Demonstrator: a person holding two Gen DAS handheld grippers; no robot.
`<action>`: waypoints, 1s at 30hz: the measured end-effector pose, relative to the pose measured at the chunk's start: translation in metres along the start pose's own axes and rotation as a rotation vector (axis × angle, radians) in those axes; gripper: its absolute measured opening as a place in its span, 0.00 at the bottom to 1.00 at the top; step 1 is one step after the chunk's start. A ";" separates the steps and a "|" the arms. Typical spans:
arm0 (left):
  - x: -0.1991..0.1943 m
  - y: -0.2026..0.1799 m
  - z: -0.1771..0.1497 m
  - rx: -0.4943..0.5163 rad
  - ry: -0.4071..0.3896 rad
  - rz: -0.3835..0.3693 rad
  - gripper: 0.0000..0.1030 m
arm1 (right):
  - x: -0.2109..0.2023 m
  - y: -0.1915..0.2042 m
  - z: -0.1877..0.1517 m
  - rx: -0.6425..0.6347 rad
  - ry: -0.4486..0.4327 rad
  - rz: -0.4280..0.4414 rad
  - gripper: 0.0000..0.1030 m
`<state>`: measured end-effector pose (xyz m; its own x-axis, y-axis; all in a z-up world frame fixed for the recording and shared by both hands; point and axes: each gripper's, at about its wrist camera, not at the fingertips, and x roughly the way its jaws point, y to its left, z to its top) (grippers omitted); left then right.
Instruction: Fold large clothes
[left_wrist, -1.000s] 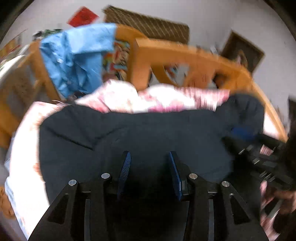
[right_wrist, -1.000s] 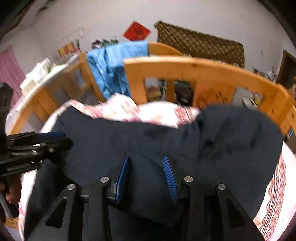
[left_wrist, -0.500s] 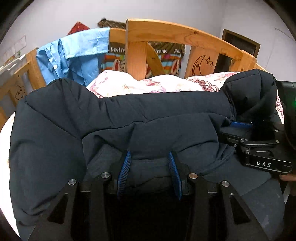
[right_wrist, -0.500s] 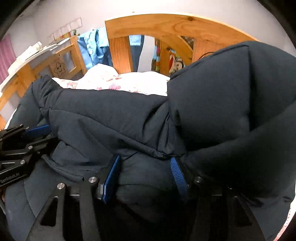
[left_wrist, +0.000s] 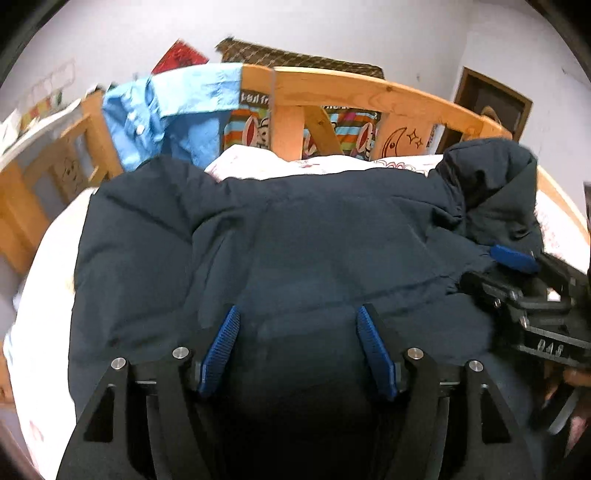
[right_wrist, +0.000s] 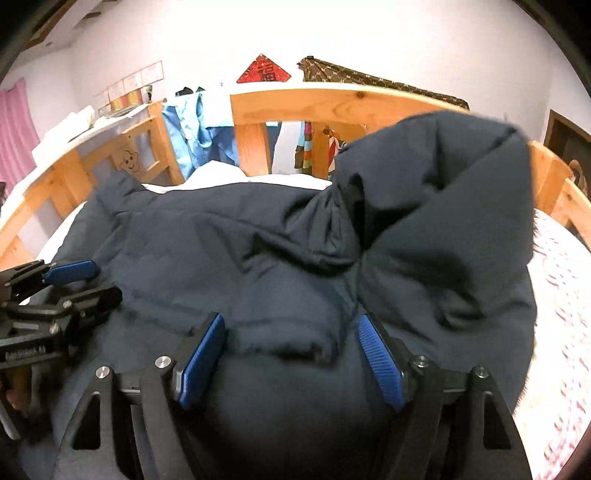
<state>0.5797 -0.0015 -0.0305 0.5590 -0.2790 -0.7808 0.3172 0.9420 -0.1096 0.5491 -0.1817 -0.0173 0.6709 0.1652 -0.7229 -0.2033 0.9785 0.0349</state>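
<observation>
A large dark navy padded jacket (left_wrist: 295, 236) lies spread across the bed, folded over itself; it also fills the right wrist view (right_wrist: 280, 251). Its hood or sleeve bunches up at the right (right_wrist: 443, 206). My left gripper (left_wrist: 297, 325) is open, its blue pads wide apart just above the jacket's near fold. My right gripper (right_wrist: 291, 332) is open too, jaws wide over a near fold of the jacket. Each gripper shows in the other's view: the right one (left_wrist: 517, 273) at the jacket's right edge, the left one (right_wrist: 70, 280) at its left edge.
The bed has a white and pink patterned sheet (right_wrist: 561, 295) and a wooden rail (left_wrist: 369, 88) around the far side. A light blue shirt (left_wrist: 166, 110) hangs over the rail at the far left. A striped cloth (left_wrist: 343, 122) hangs behind the rail.
Both grippers' jaws have opened wider and let go of the jacket's fold, and both have pulled back and up from it. The jacket now lies lower on the bed.
</observation>
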 end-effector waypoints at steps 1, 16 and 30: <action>-0.009 0.002 -0.002 -0.032 0.009 -0.011 0.59 | -0.009 0.001 -0.002 -0.004 -0.009 -0.001 0.73; -0.178 -0.023 -0.060 -0.059 -0.177 0.011 0.92 | -0.169 0.047 -0.051 0.046 -0.190 0.009 1.00; -0.329 -0.063 -0.167 0.027 -0.322 0.086 0.97 | -0.300 0.095 -0.146 0.066 -0.255 0.012 1.00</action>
<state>0.2479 0.0625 0.1304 0.7968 -0.2472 -0.5513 0.2759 0.9607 -0.0320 0.2239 -0.1567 0.1022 0.8285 0.1947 -0.5251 -0.1710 0.9808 0.0939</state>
